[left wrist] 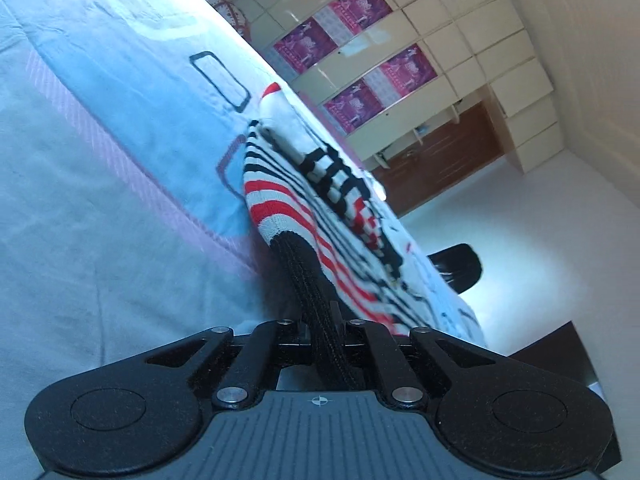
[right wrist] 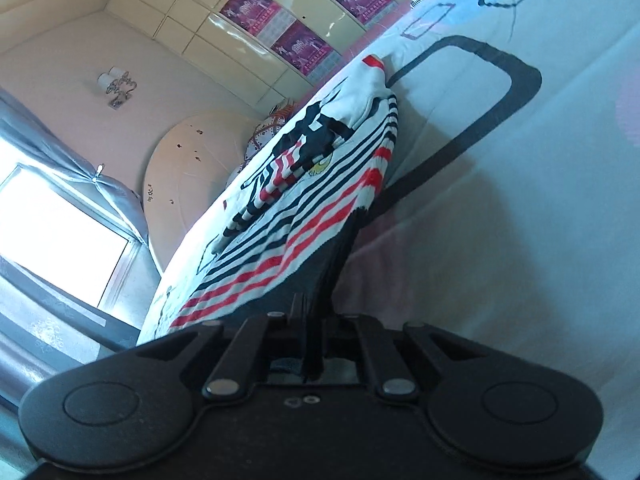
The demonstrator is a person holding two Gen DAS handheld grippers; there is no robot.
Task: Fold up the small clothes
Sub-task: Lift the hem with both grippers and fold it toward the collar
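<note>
A small knitted sweater [left wrist: 320, 208] with white, red and navy stripes and a black ribbed hem lies on the pale blue bed sheet [left wrist: 100, 160]. One corner of its black hem is pinched in my left gripper [left wrist: 320, 312], which is shut on it and lifts that edge off the sheet. In the right wrist view the same sweater [right wrist: 300, 220] rises from the sheet [right wrist: 520, 200]. There my right gripper [right wrist: 316, 312] is shut on the other corner of the black hem. The fabric hides the fingertips of both grippers.
A cream wardrobe with purple posters [left wrist: 360, 60] stands beyond the bed [right wrist: 280, 20]. A bright window with a grey curtain [right wrist: 60, 232] and a round headboard [right wrist: 188, 160] are at the left. A dark object [left wrist: 460, 264] sits past the bed's edge over white floor.
</note>
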